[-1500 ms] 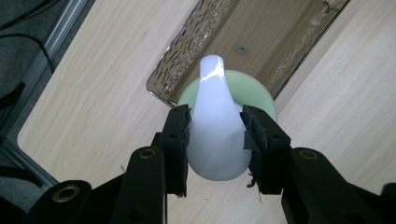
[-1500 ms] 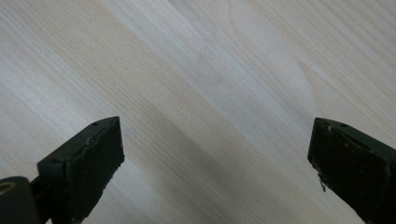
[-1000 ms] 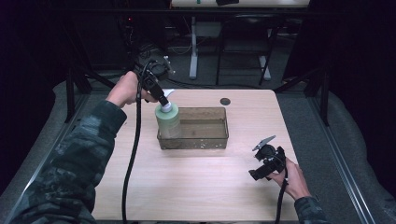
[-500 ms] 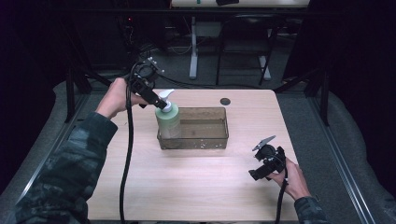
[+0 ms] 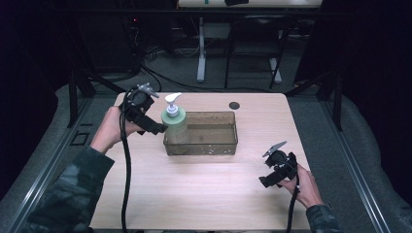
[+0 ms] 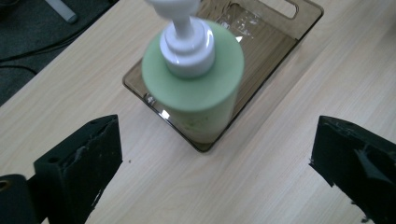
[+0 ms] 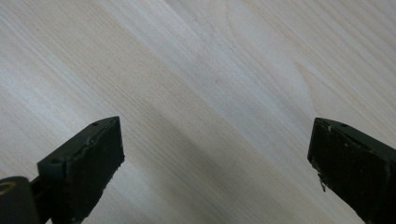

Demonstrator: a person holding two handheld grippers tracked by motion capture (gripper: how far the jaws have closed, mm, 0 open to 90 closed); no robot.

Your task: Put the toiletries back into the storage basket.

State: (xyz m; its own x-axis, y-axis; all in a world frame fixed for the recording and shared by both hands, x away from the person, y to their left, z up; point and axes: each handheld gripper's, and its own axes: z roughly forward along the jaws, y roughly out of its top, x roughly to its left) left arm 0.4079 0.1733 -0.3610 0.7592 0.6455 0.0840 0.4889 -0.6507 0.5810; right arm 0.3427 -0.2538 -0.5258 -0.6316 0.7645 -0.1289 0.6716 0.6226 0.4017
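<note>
The soap bottle (image 5: 176,127) is pale green with a white pump head. The bin (image 5: 214,140) is smoky, see-through brown. The counter (image 5: 194,189) shows light wood grain. Both tools look black, and the sleeve (image 5: 63,199) seems camouflage-patterned in dim light.

Free room and obstacles on the table (image 5: 194,194). The near half of the wooden top lies bare from left edge to right, giving open passage across it. At centre stands the smoky clear bin (image 5: 214,141), its walls a low barrier; its right part is open from above. The green pump bottle (image 5: 175,124) stands upright in the bin's left end, blocking that corner, its white spout pointing left. The left gripper (image 5: 156,127), jaws just opened wide with nothing between them, sits just left of the bottle, closing that gap. The right gripper (image 5: 272,172), jaws apart, occupies the near right. A small dark disc (image 5: 234,105) lies beyond the bin.
</note>
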